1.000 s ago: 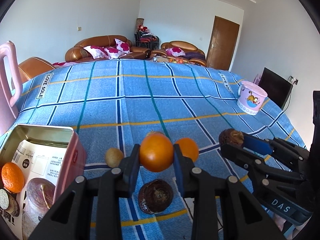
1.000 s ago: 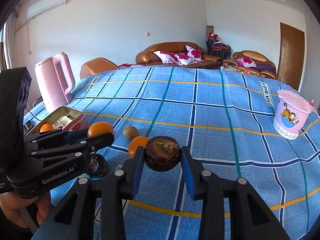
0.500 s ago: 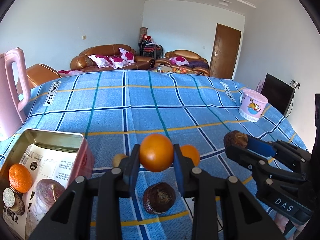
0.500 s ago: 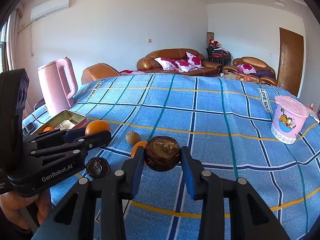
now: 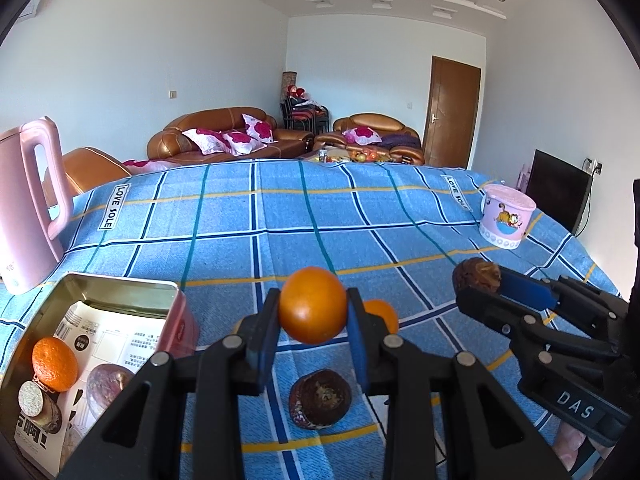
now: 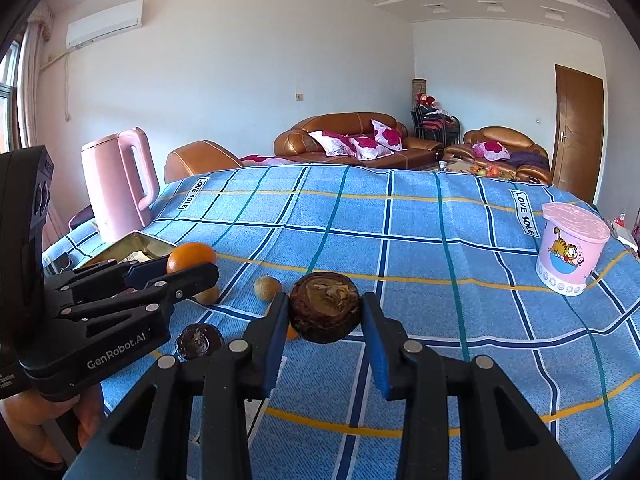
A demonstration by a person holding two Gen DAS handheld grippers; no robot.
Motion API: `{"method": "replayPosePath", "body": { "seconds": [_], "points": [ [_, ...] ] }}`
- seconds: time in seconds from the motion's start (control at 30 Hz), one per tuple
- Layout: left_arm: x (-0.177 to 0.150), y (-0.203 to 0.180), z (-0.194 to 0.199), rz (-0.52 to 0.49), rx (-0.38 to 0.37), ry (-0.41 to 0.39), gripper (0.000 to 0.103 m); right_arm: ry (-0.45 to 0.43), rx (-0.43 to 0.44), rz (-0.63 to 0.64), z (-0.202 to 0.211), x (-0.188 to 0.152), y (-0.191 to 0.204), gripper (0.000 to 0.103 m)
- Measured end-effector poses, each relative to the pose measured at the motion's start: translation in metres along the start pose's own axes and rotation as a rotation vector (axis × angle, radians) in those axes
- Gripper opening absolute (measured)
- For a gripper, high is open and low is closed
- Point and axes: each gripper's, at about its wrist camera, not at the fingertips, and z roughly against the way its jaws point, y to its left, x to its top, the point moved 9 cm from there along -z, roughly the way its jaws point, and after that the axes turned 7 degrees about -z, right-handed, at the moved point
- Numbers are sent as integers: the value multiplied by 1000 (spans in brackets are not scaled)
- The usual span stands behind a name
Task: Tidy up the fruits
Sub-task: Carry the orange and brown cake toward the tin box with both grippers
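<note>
My left gripper [image 5: 313, 334] is shut on an orange [image 5: 313, 309] and holds it above the blue checked cloth. My right gripper [image 6: 325, 330] is shut on a dark brown fruit [image 6: 324, 306], also held above the cloth; it shows at the right of the left wrist view [image 5: 476, 278]. On the cloth lie another brown fruit [image 5: 320, 398], a second orange [image 5: 382, 314] and a small brownish fruit [image 6: 267, 288]. An open pink tin [image 5: 120, 292] at the left holds an orange [image 5: 54, 363] and a brown fruit [image 5: 106, 380].
A pink kettle [image 5: 28, 208] stands behind the tin at the left. A pink cartoon tub [image 5: 505, 220] stands at the right side of the table. Sofas, a door and a dark screen lie beyond the table's far edge.
Both grippers have risen with their fruit and tilted up, so more of the room shows. The fruit on the cloth has not moved.
</note>
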Motion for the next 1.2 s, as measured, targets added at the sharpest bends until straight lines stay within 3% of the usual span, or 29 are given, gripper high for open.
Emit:
{"method": "replayPosePath", "body": {
  "seconds": [0.97, 1.2],
  "points": [
    [10, 4, 33, -16, 84, -146, 33, -152, 1, 33, 29, 12, 6, 39],
    [8, 11, 36, 0, 84, -148, 33, -170, -9, 36, 33, 14, 6, 38]
  ]
}}
